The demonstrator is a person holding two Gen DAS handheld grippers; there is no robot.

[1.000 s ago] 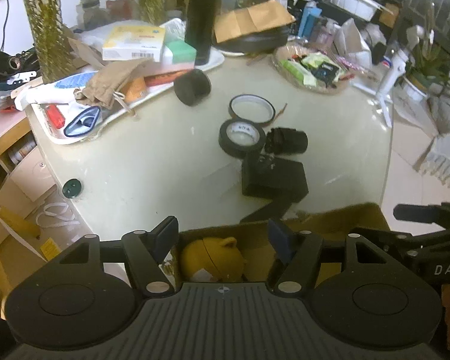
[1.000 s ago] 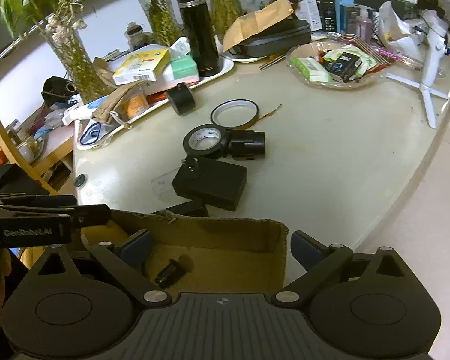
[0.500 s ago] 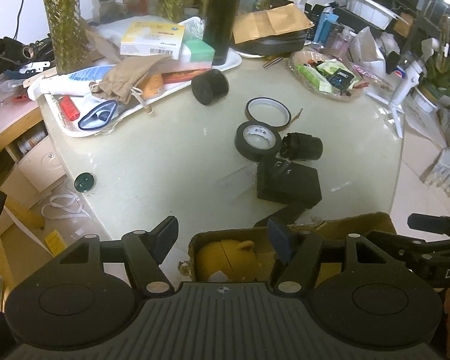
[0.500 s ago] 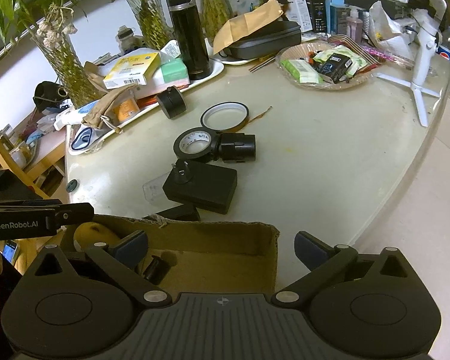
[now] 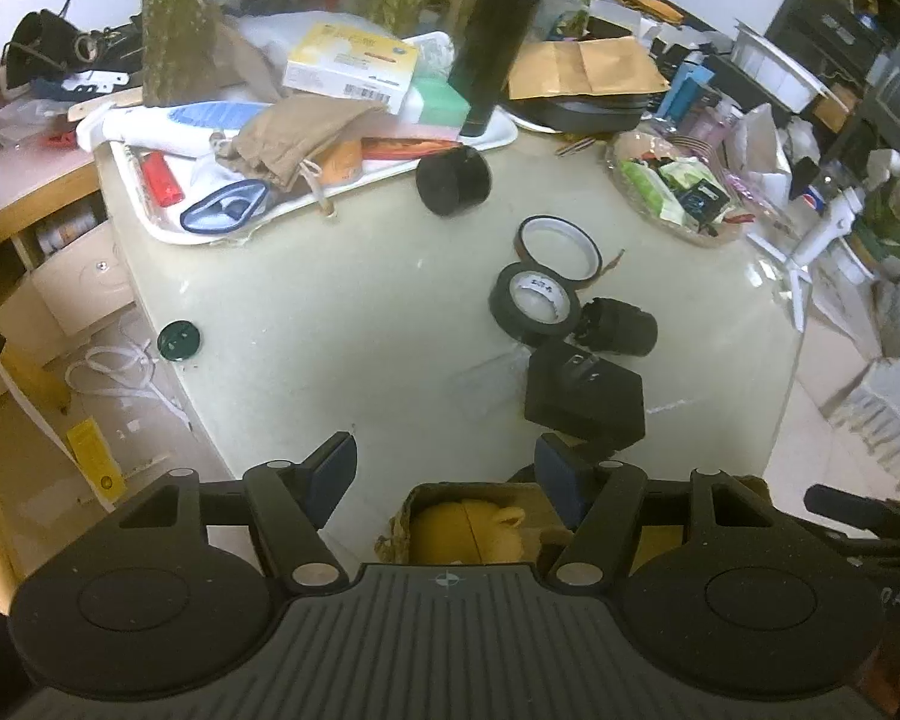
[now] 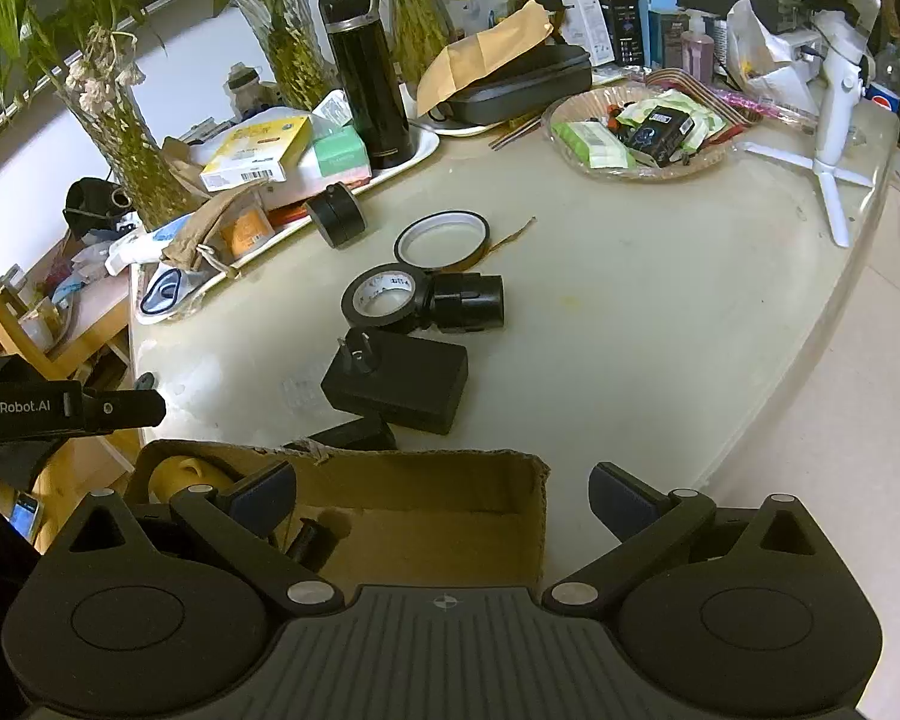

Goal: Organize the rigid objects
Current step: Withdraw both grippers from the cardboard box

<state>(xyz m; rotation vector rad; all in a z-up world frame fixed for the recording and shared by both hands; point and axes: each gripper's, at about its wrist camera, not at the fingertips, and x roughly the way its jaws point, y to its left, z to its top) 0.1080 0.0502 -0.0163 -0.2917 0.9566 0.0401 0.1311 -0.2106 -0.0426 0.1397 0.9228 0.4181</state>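
Observation:
My left gripper (image 5: 447, 474) is open and holds nothing; it hovers over the left end of a cardboard box (image 5: 450, 489) with a yellow toy (image 5: 468, 531) inside. My right gripper (image 6: 444, 492) is open too, above the box's (image 6: 420, 510) right end, where a small black cylinder (image 6: 318, 540) lies inside. Beyond the box, on the table, lie a black plug adapter (image 6: 399, 384), a black tape roll (image 6: 384, 297), a black cylindrical part (image 6: 471, 303), a thin tape ring (image 6: 441, 240) and a black round jar (image 6: 336, 213).
A white tray (image 5: 498, 135) piled with boxes, a pouch and a black flask (image 6: 369, 84) lines the table's far left. A dish of packets (image 6: 636, 132) and a white tripod (image 6: 834, 114) stand far right. The table edge (image 5: 168, 300) drops to the floor at left.
My left gripper has shifted left and rolled a little, so the box and yellow toy now sit further right in its view. The right gripper has stayed put.

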